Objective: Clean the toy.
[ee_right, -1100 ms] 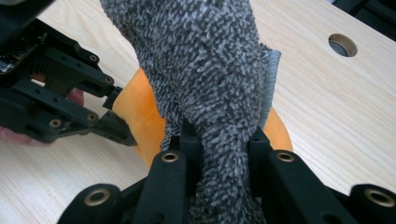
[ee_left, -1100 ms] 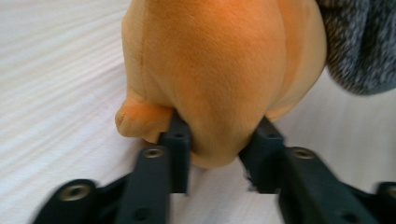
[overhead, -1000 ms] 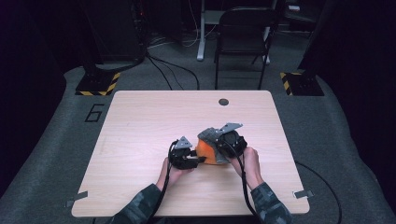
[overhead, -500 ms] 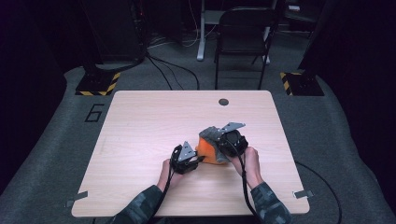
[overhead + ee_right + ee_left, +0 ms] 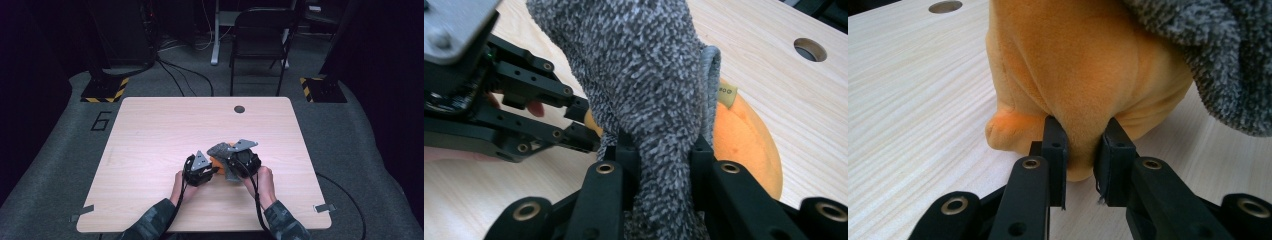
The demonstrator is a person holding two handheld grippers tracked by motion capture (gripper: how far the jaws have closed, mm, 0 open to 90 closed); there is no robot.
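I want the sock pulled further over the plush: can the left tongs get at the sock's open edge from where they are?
Probably not: the left tongs are shut on the orange plush, and the grey sock sits beyond them.

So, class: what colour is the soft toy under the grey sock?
Orange soft toy; the left gripper view shows it best.

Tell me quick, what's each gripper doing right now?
Left gripper: just closed, pinching the orange plush toy.
Right gripper: shut on the grey sock.

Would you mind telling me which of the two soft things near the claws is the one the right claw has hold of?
The right claw grips the grey fuzzy sock; the orange plush toy is pinched by the left claw.
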